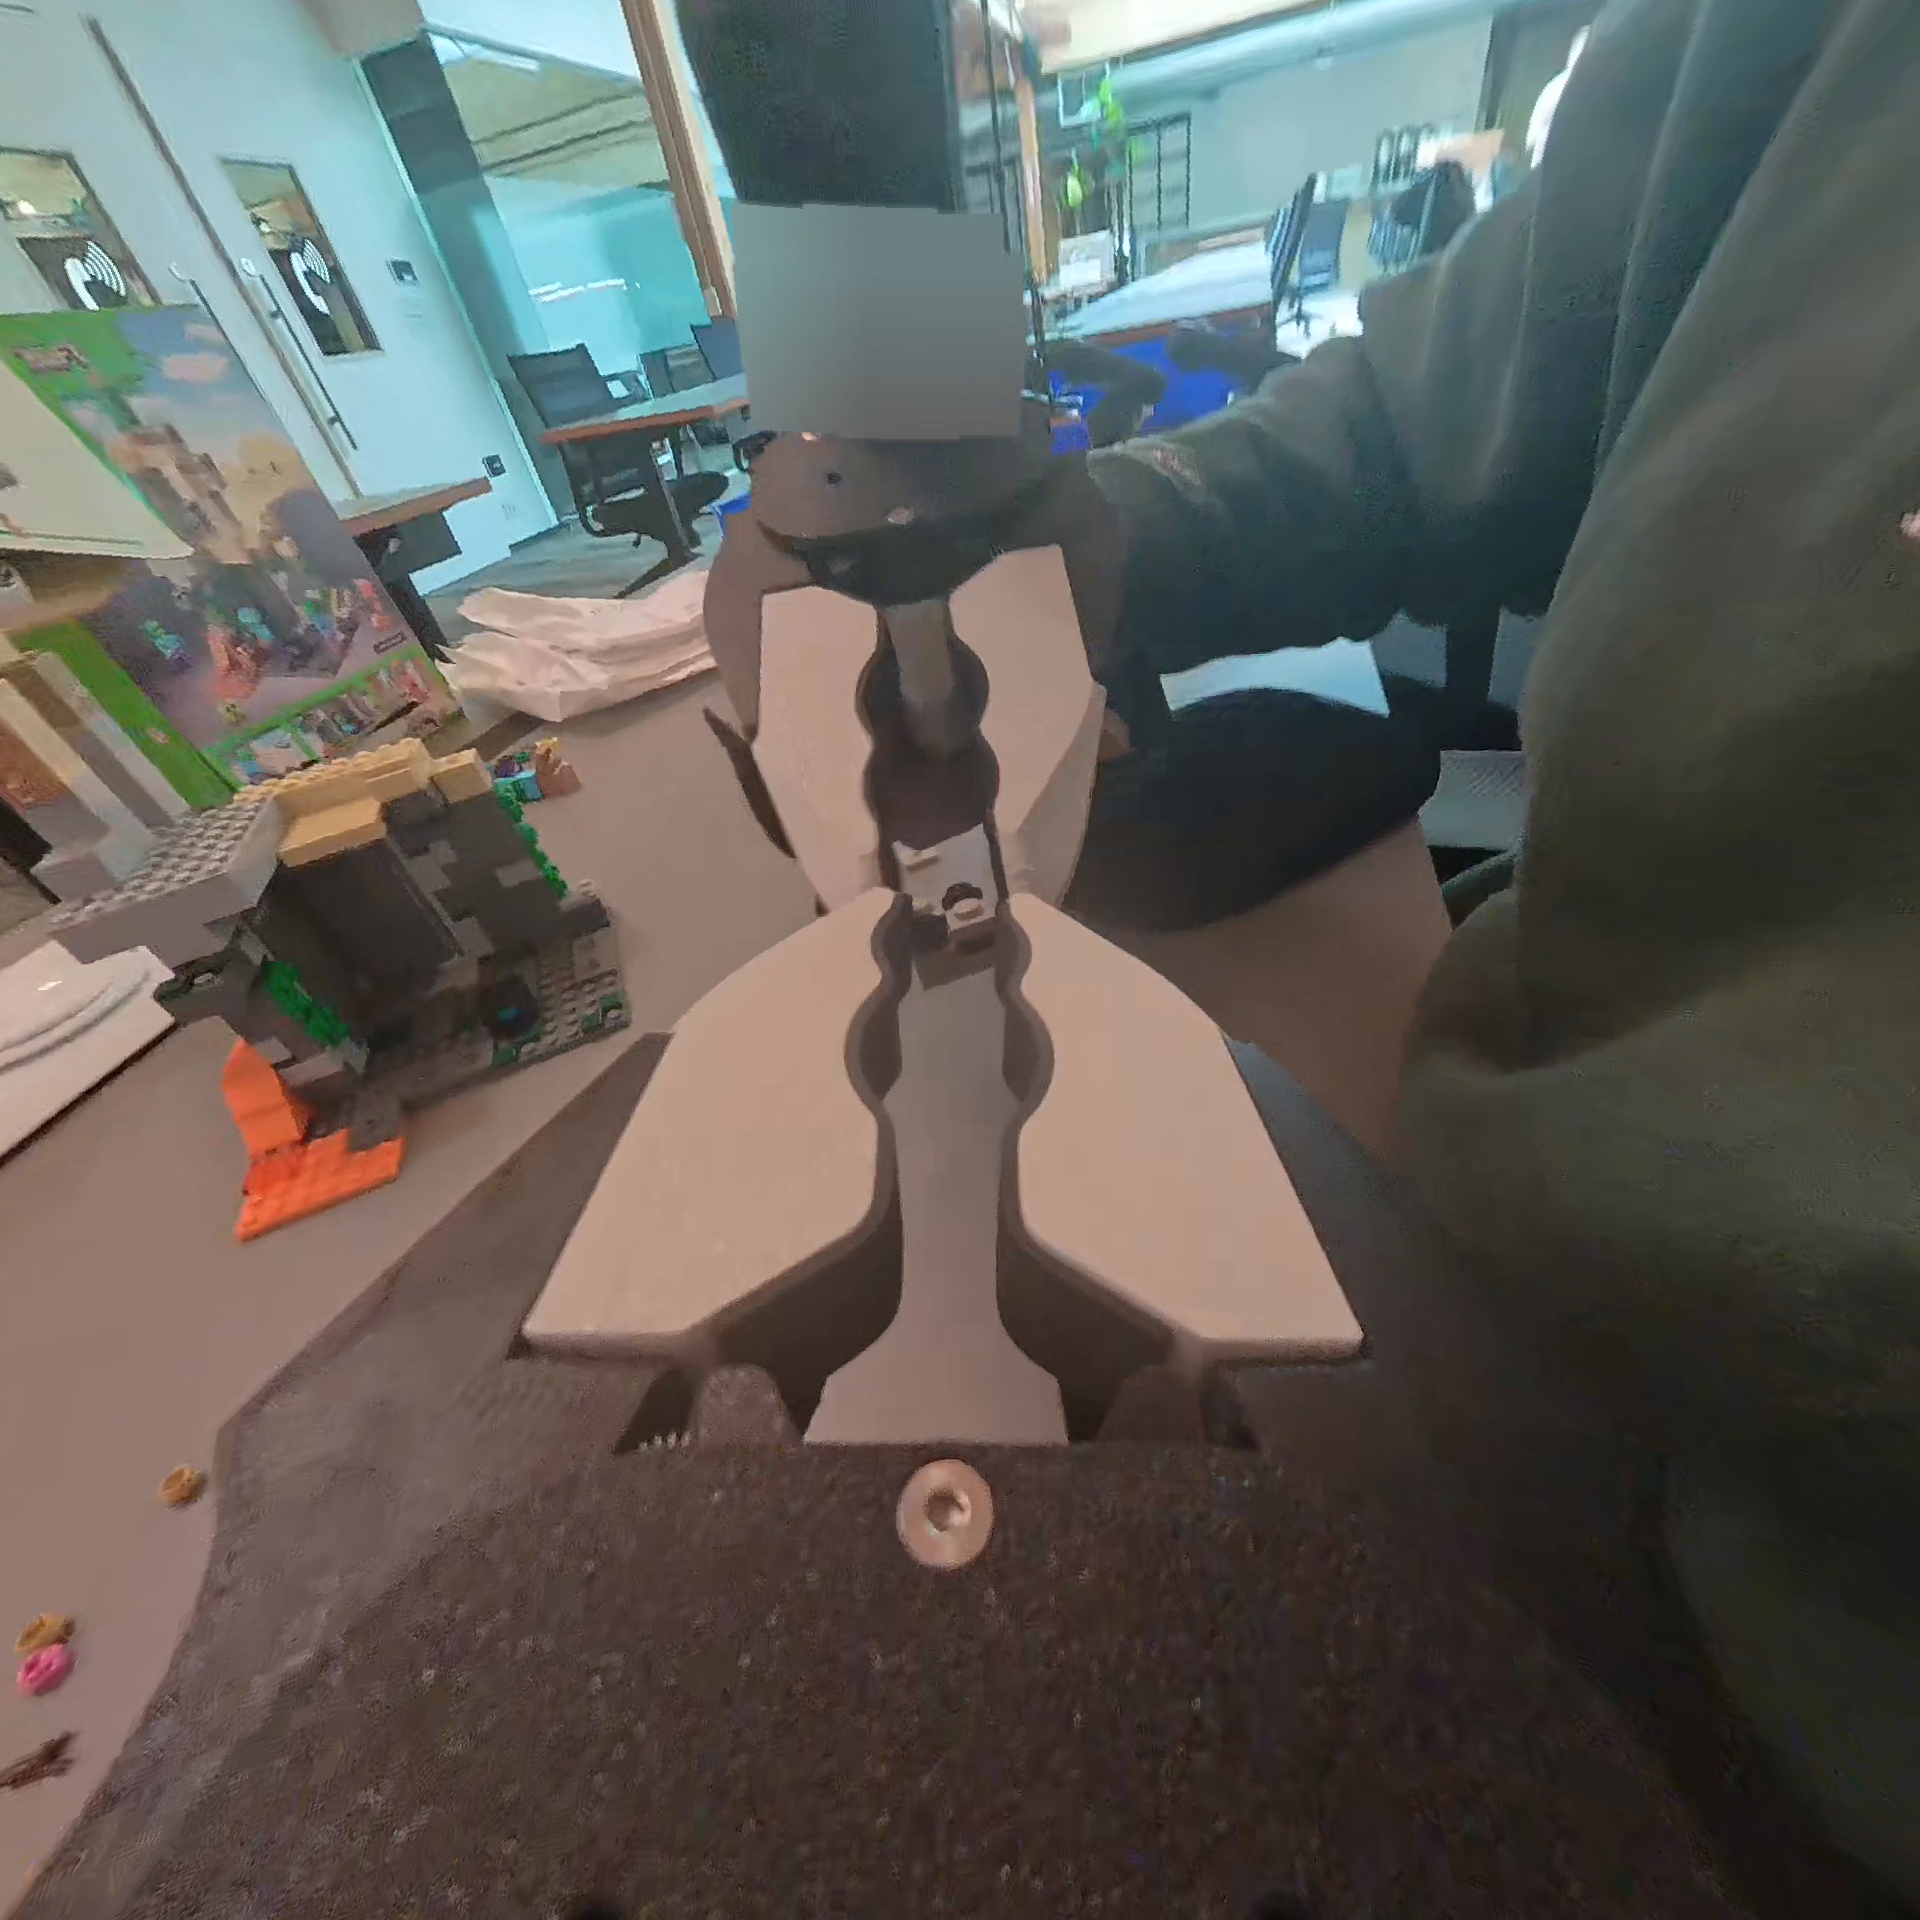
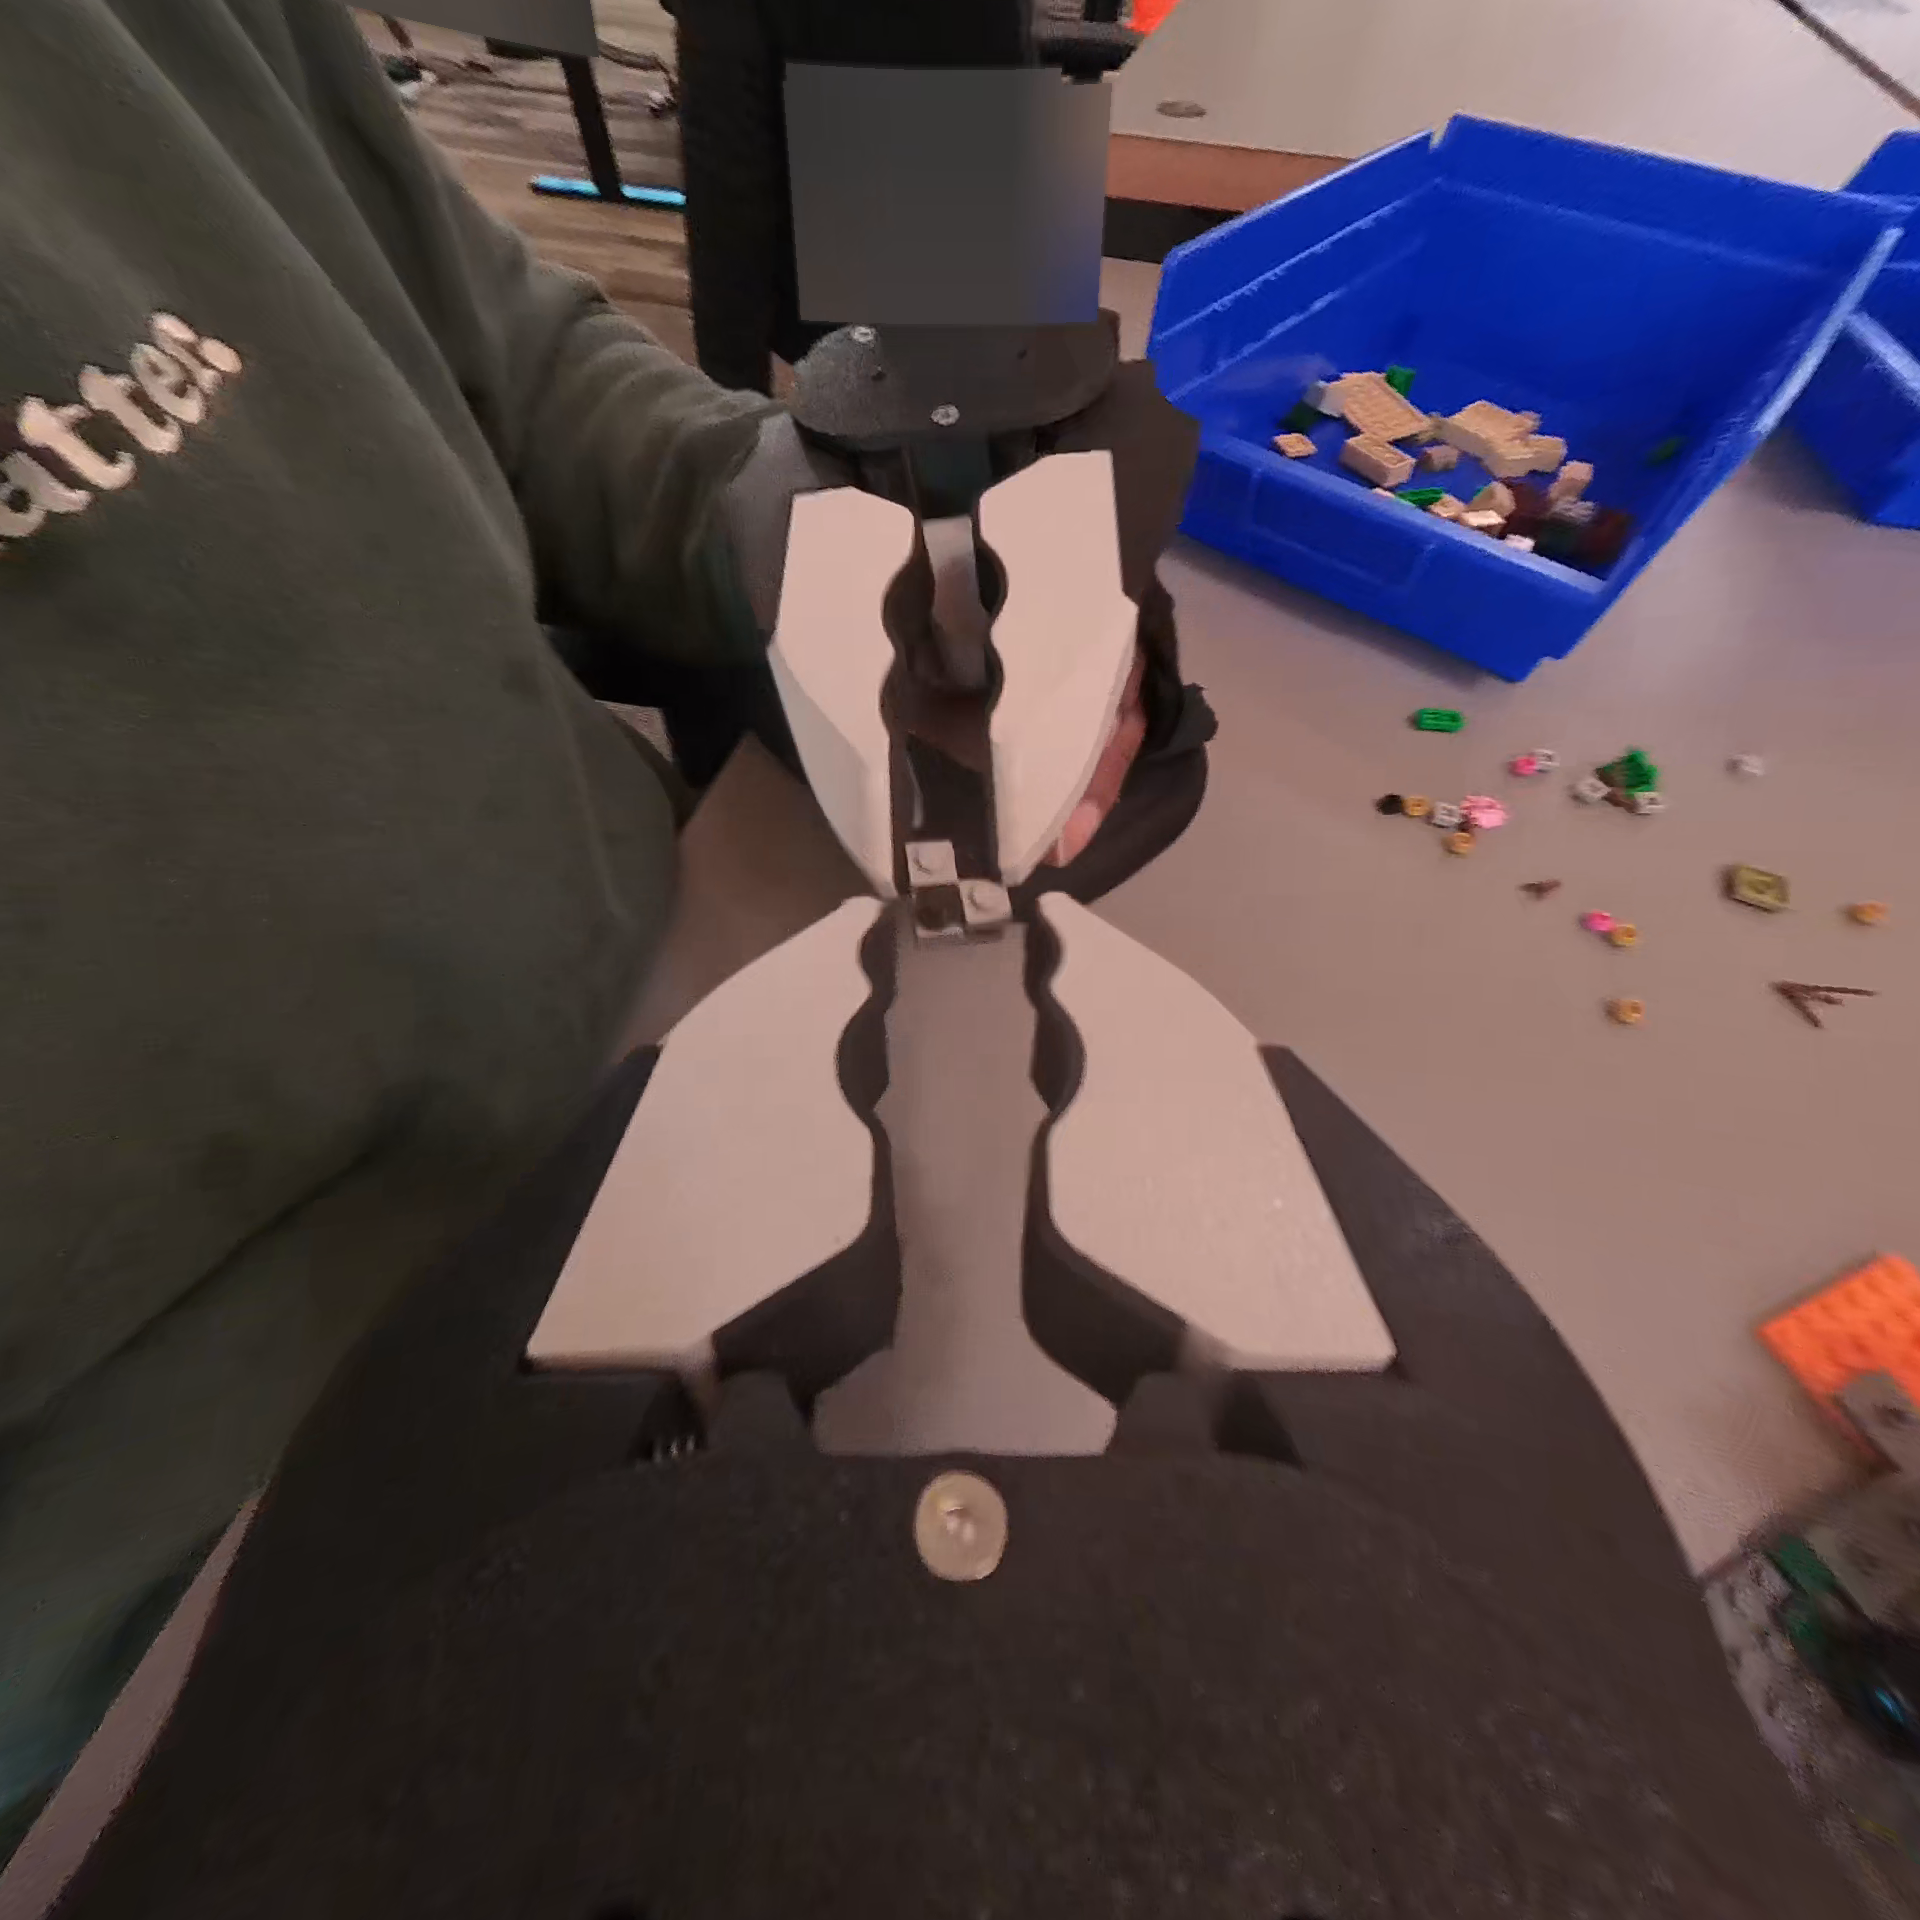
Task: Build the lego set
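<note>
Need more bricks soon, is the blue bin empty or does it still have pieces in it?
Not empty. The blue bin holds a loose pile of tan bricks, plus a few green and dark pieces, covering part of its floor.

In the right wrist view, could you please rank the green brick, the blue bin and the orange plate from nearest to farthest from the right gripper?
1. Orange plate: low right, beside the right gripper.
2. Green brick: loose on the table, right.
3. Blue bin: upper right, farthest back.

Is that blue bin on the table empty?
No, the blue bin holds a heap of loose bricks, mostly tan, on its floor.
</note>
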